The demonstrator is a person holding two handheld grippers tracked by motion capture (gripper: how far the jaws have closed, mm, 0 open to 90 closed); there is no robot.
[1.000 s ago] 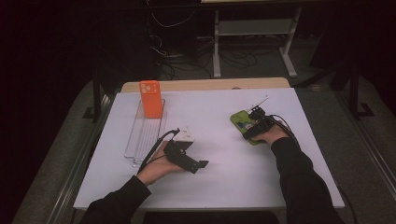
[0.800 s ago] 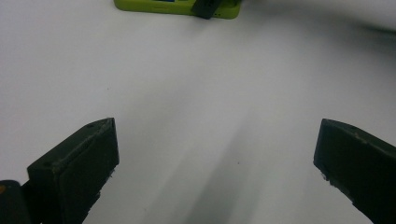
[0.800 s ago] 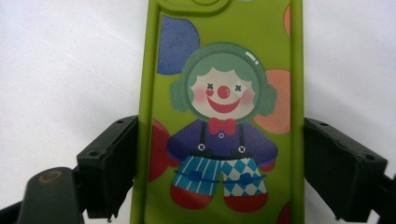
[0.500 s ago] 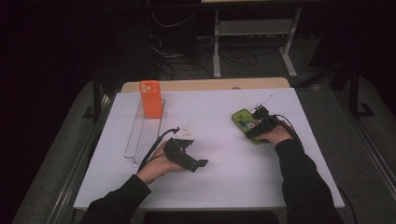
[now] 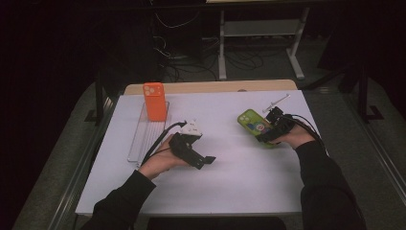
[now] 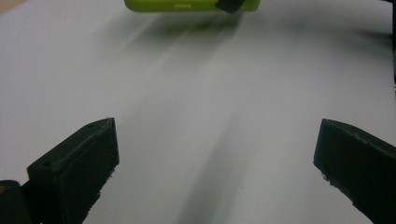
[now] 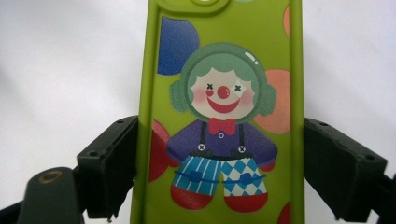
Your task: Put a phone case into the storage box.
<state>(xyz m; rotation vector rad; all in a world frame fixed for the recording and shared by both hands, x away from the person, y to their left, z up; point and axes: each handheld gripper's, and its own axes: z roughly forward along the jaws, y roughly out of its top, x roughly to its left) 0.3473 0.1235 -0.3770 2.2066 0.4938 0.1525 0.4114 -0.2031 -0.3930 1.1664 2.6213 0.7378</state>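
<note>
Right gripper view: lime-green phone case with a printed clown figure (image 7: 219, 116) sits lengthwise between the two black jaws, their pads pressed on its long edges — right gripper (image 7: 219, 168) clamped on it, held wide by the case's breadth. Camera cut-out end points away from the gripper; the clown's feet point toward it.

High view: the case (image 5: 254, 125) lies at the right-hand part of the white table sheet (image 5: 239, 177), long axis running diagonally, camera end toward the far left. Whether it is lifted clear of the sheet or resting on it — cannot tell.

Left gripper (image 5: 207, 160) hovers mid-table, jaws wide apart with nothing between them, pointed toward the case.

An orange phone case (image 5: 154, 100) stands upright at the far end of a clear plastic slotted rack (image 5: 143, 136).

Judgement: grasp done; carrying the green case over and seating it in the rack remains — early to middle stage.
</note>
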